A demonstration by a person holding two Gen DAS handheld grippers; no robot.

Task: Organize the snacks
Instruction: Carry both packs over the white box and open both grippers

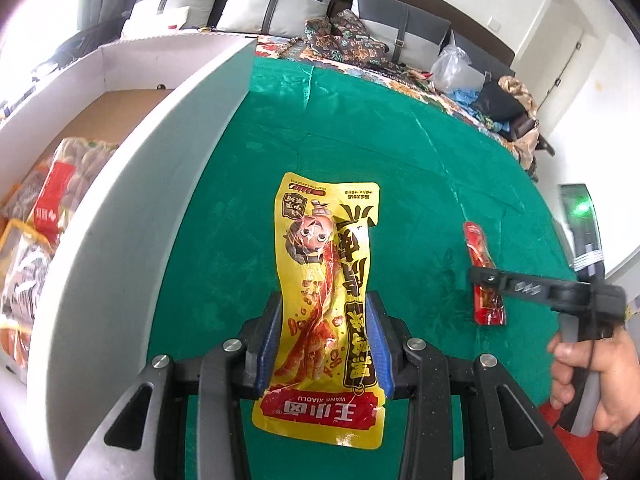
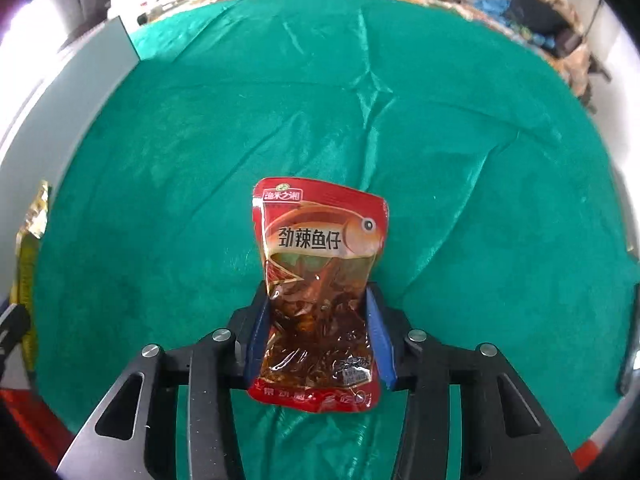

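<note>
A long yellow snack packet (image 1: pixel 326 264) with a red band hangs above the green cloth (image 1: pixel 360 120), and my left gripper (image 1: pixel 324 300) is shut on its lower half. It also shows at the left edge of the right wrist view, yellow packet (image 2: pixel 30 248). My right gripper (image 2: pixel 318 296) has its blue pads pressed on the waist of a red fish snack packet (image 2: pixel 320 240), which is pinched narrow there. From the left wrist view, the right gripper (image 1: pixel 490 280) sits over the red packet (image 1: pixel 478 246) at the cloth's right side, held by a hand (image 1: pixel 600 384).
A white cardboard box (image 1: pixel 132 184) stands open to the left of the cloth, with several snack bags (image 1: pixel 56 192) lying in it. Behind the table are a sofa with cushions (image 1: pixel 280 4), patterned fabric and a plastic bag (image 1: pixel 452 66).
</note>
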